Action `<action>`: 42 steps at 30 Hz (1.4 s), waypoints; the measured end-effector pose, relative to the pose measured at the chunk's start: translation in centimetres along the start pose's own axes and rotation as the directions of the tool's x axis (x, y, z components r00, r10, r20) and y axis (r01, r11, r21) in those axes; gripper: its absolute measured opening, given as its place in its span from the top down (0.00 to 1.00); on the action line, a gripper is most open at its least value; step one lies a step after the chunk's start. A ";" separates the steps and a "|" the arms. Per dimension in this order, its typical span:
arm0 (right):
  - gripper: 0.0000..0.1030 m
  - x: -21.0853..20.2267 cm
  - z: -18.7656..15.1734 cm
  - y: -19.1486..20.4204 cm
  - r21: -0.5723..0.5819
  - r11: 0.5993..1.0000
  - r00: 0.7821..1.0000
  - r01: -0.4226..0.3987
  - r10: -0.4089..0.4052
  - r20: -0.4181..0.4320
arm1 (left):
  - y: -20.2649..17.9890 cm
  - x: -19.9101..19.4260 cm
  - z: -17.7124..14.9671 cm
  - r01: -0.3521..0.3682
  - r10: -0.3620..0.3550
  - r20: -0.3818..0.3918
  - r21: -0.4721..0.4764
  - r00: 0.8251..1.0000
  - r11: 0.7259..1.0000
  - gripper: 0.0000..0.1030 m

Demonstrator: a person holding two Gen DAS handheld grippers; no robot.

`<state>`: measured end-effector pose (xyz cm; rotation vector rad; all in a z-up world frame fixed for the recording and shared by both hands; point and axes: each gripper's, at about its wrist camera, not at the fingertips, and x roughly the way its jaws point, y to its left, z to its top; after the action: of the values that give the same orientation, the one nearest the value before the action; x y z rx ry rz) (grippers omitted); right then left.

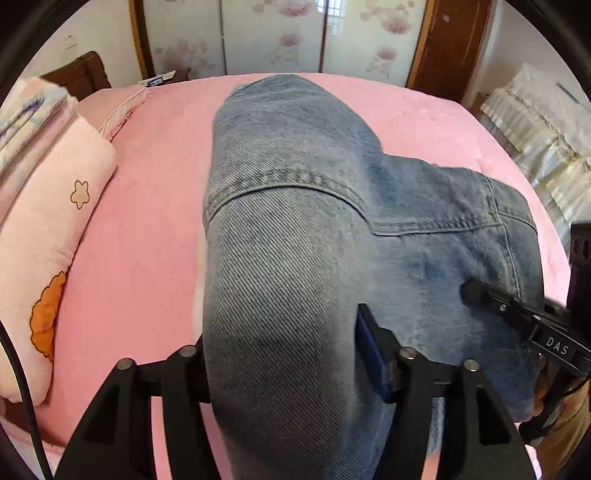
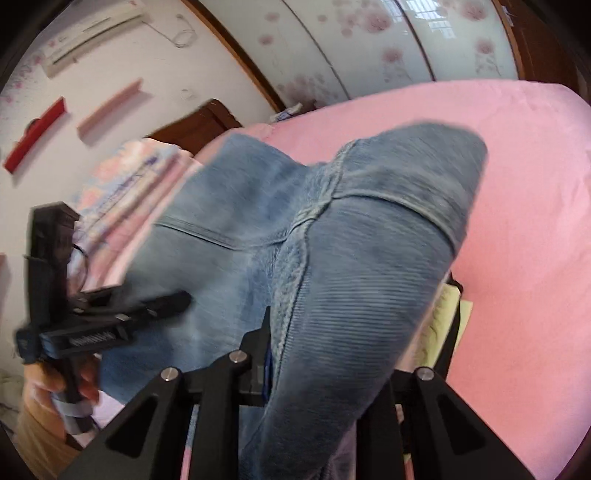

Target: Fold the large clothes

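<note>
A pair of faded blue jeans (image 1: 295, 229) lies lengthwise on the pink bed (image 1: 155, 192), its near end lifted. My left gripper (image 1: 284, 354) is shut on a thick bunch of the denim that fills the space between its fingers. My right gripper (image 2: 328, 347) is shut on another bunch of the same jeans (image 2: 351, 236), beside the left one. The right gripper also shows in the left wrist view (image 1: 517, 314), and the left gripper in the right wrist view (image 2: 110, 317). The fingertips are hidden by cloth.
Pink pillows and folded bedding (image 1: 48, 192) lie along the bed's left side. A wardrobe with flowered sliding doors (image 1: 280, 33) stands behind the bed. A covered piece of furniture (image 1: 539, 125) stands at the right. Bare pink sheet (image 2: 524, 221) lies right of the jeans.
</note>
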<state>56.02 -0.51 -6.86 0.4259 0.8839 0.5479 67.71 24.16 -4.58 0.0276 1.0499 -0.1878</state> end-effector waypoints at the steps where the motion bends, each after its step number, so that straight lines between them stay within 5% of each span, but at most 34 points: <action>1: 0.76 0.2 -0.3 -0.4 0.006 1.000 1.000 -0.018 0.018 0.012 | 0.8 0.3 0.0 0.024 -0.024 0.007 -0.022 1.000 0.999 0.33; 6: 0.71 0.2 -0.6 -1.2 -0.019 0.999 0.999 -0.038 0.038 0.005 | 2.3 0.8 -1.2 0.026 -0.024 0.052 -0.041 0.998 0.999 0.15; 10: 0.64 -1.3 -0.8 0.2 -0.088 0.992 0.996 0.087 -0.087 0.000 | 2.5 -0.2 -1.8 -0.040 0.044 0.091 -0.040 0.995 0.998 0.07; 12: 0.55 -2.7 -1.3 1.7 -0.155 0.967 0.980 0.200 -0.200 0.018 | 2.6 -0.9 -2.2 -0.086 0.090 0.118 -0.041 0.989 0.995 0.06; 16: 0.54 -6.6 -2.6 3.1 -0.204 0.934 0.956 0.292 -0.288 0.053 | 1.5 -3.8 -2.6 -0.103 0.112 0.131 -0.074 0.985 0.992 0.06; 29: 0.54 -23.5 -7.8 7.8 -0.076 0.953 0.956 0.295 -0.293 0.030 | -8.8 -23.8 -11.1 -0.083 0.081 0.274 -0.004 0.958 0.997 0.06; 35: 0.54 -31.2 -10.6 10.8 -0.072 0.937 0.939 0.343 -0.340 0.046 | -12.8 -31.1 -15.9 -0.094 0.108 0.254 -0.064 0.961 0.993 0.06; 42: 0.54 -38.8 -15.5 13.7 -0.109 0.917 0.923 0.383 -0.376 0.081 | -19.0 -37.4 -23.8 -0.147 0.134 0.259 0.030 0.957 0.989 0.06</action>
<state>19.76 -11.55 15.48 0.1485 0.8444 0.2270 26.06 13.37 17.12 0.1191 0.7817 -0.0848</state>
